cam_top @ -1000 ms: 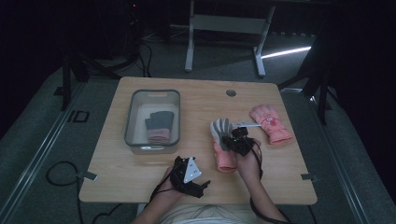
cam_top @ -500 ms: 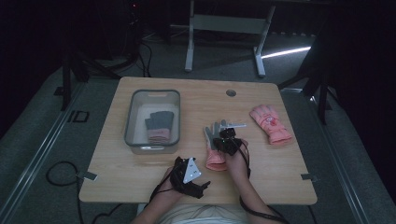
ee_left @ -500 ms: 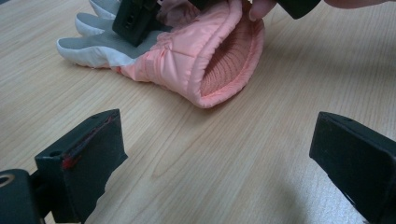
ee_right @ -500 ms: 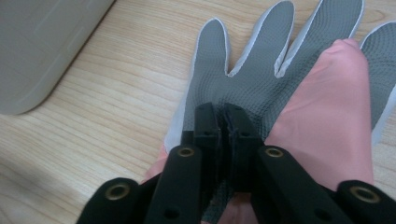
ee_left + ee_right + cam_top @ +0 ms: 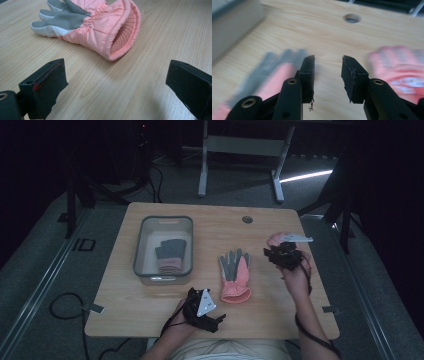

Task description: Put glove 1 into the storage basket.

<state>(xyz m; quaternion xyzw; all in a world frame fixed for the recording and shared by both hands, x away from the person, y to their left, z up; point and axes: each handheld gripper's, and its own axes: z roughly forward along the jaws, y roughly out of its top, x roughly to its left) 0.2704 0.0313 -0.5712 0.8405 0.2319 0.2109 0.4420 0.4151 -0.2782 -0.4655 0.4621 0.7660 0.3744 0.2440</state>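
A pink glove with a grey palm [image 5: 235, 275] lies flat in the middle of the wooden table [image 5: 150, 310], fingers pointing away. My right gripper [image 5: 276, 254] hovers to its right, over a second pink glove [image 5: 276, 238] that it partly hides. Its jaws have just been opening and nothing is between them [image 5: 328, 65]; the grey-palmed glove [image 5: 274, 72] blurs at the left, the other glove [image 5: 402, 67] at the right. My left gripper [image 5: 212, 314] rests near the front edge, open wide [image 5: 116, 72], facing the glove's cuff [image 5: 120, 37] a short way off.
A clear grey bin [image 5: 145, 270] stands at the table's left with another grey and pink glove [image 5: 170, 255] inside. A round cable hole [image 5: 247, 219] sits near the far edge. A metal stand [image 5: 240, 150] and cables are on the floor beyond.
The right gripper opened and let go of the grey-palmed glove, which now lies flat in the middle. That hand then swung right and up toward the second glove. The left gripper stayed put.
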